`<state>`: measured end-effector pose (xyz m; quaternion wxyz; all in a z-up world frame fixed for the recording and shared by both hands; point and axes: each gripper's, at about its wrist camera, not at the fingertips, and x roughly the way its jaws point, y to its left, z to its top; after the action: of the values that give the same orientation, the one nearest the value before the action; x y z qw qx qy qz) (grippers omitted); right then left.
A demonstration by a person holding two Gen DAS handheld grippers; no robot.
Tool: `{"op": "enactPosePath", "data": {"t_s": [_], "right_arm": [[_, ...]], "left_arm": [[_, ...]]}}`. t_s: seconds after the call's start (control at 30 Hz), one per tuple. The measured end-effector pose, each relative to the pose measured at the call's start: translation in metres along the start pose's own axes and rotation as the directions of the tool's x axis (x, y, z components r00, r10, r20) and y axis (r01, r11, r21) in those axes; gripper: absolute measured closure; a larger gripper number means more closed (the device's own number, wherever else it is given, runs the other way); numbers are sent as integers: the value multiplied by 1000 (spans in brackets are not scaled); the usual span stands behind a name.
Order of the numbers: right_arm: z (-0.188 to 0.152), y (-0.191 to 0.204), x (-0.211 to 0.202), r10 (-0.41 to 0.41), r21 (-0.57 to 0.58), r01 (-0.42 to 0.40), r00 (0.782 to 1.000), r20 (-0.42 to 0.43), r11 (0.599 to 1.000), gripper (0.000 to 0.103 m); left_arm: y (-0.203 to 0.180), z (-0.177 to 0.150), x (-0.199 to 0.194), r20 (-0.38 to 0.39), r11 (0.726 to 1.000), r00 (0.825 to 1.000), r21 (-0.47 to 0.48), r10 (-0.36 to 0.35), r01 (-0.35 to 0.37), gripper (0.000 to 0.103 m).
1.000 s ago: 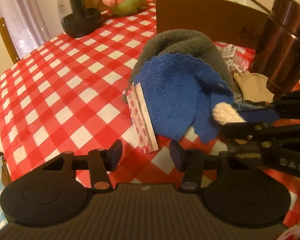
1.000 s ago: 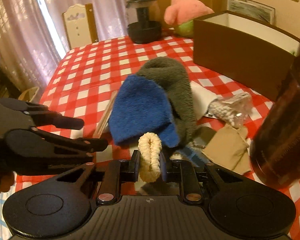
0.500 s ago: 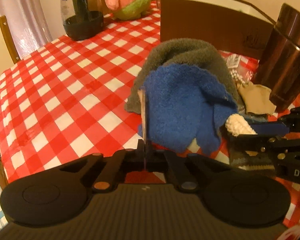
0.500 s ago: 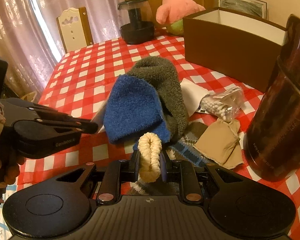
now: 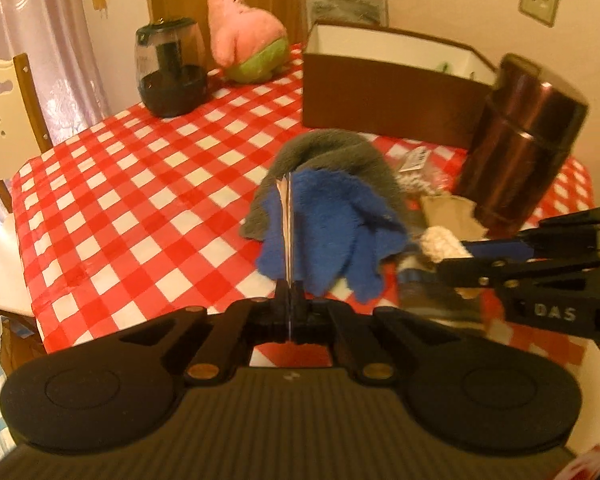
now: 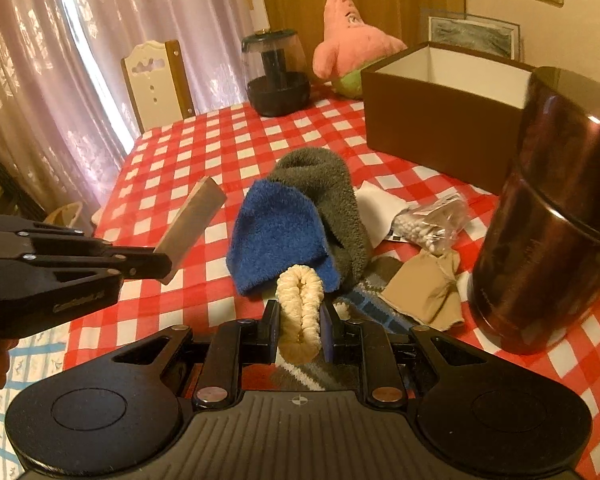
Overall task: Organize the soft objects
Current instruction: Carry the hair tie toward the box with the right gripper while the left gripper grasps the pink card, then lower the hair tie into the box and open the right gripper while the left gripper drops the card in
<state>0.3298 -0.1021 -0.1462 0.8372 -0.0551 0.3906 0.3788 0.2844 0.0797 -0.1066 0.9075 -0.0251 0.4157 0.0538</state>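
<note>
My left gripper point(image 5: 289, 300) is shut on a thin flat packet point(image 5: 287, 236), held edge-on above the checked tablecloth; the right wrist view shows the same packet point(image 6: 192, 228) as a flat card sticking out of that gripper point(image 6: 156, 266). My right gripper point(image 6: 300, 318) is shut on a cream scrunchie point(image 6: 300, 292), also lifted off the table. Just beyond both lie a blue fluffy cloth point(image 6: 280, 236) and a grey fluffy cloth point(image 6: 324, 184), overlapping. An open brown box point(image 6: 432, 128) stands behind them.
A tall brown canister point(image 6: 552, 220) stands close on the right. Beside it lie a beige cloth point(image 6: 424, 284), a bag of white beads point(image 6: 424, 224) and a knitted piece point(image 6: 364, 304). A pink plush point(image 6: 352, 44) and dark jar point(image 6: 276, 76) sit at the far edge, a chair point(image 6: 156, 80) behind.
The left jaws closed on the packet that lay beside the blue cloth and lifted it off the table. Both hands rose; the right kept its hold on the scrunchie.
</note>
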Motion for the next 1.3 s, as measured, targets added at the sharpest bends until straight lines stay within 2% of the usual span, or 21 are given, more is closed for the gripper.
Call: {"op": "enactPosePath", "data": {"t_s": [0.33, 0.6, 0.73, 1.03, 1.3], "right_arm": [[-21, -25, -52, -23, 50, 21, 999, 24, 999, 82], [-45, -85, -103, -130, 153, 126, 991, 13, 980, 82], [-47, -117, -122, -183, 197, 176, 983, 20, 965, 82], [-18, -178, -148, -238, 222, 216, 968, 78, 951, 82], [39, -219, -150, -209, 178, 179, 963, 170, 968, 82]], "left_arm": [[-48, 6, -31, 47, 995, 996, 61, -81, 78, 103], [-93, 25, -31, 69, 984, 987, 114, -142, 134, 103], [-110, 39, -27, 81, 980, 983, 133, -163, 152, 103], [-134, 80, -17, 130, 979, 980, 158, -152, 131, 103], [-132, 132, -5, 187, 984, 975, 147, -124, 97, 103]]}}
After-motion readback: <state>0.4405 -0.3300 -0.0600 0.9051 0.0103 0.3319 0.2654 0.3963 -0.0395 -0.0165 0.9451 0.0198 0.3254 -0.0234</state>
